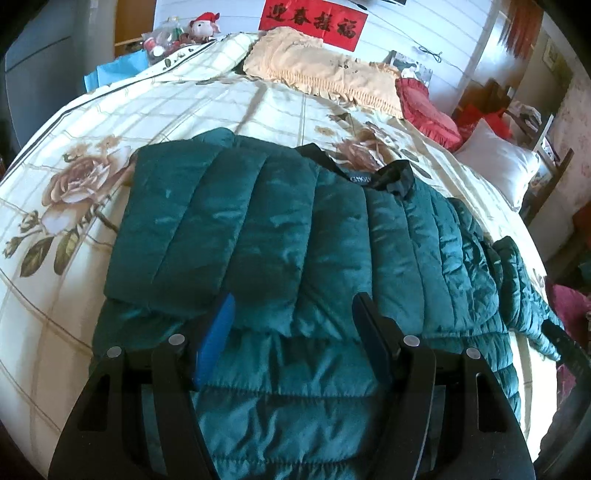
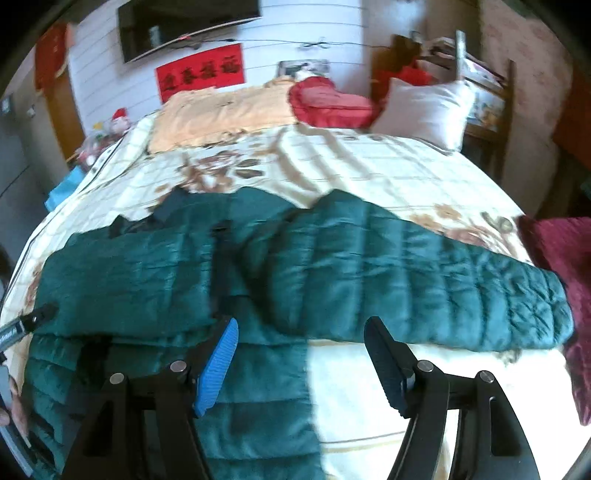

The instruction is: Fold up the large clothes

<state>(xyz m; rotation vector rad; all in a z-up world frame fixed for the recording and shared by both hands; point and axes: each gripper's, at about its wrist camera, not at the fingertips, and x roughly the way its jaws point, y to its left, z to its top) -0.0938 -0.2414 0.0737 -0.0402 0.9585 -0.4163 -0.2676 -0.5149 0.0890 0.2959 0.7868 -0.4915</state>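
Observation:
A teal quilted puffer jacket [image 1: 280, 236] lies flat on the bed, its black collar [image 1: 391, 177] pointing away. One sleeve is folded across its body at the left [image 1: 177, 221]. The other sleeve [image 2: 424, 280] stretches out to the right over the bedspread. My left gripper [image 1: 293, 306] is open and empty, hovering over the jacket's lower body. My right gripper [image 2: 301, 336] is open and empty above the jacket's right side edge, just below the outstretched sleeve. The other gripper's tip [image 2: 33, 321] shows at the left edge of the right wrist view.
The bed has a cream floral bedspread [image 1: 110, 122]. A tan fringed pillow [image 1: 321, 70], a red cushion [image 1: 428, 107] and a white pillow [image 1: 495, 162] lie at its head. A dark red cloth [image 2: 561, 280] sits at the bed's right edge. Toys [image 1: 203, 27] stand far left.

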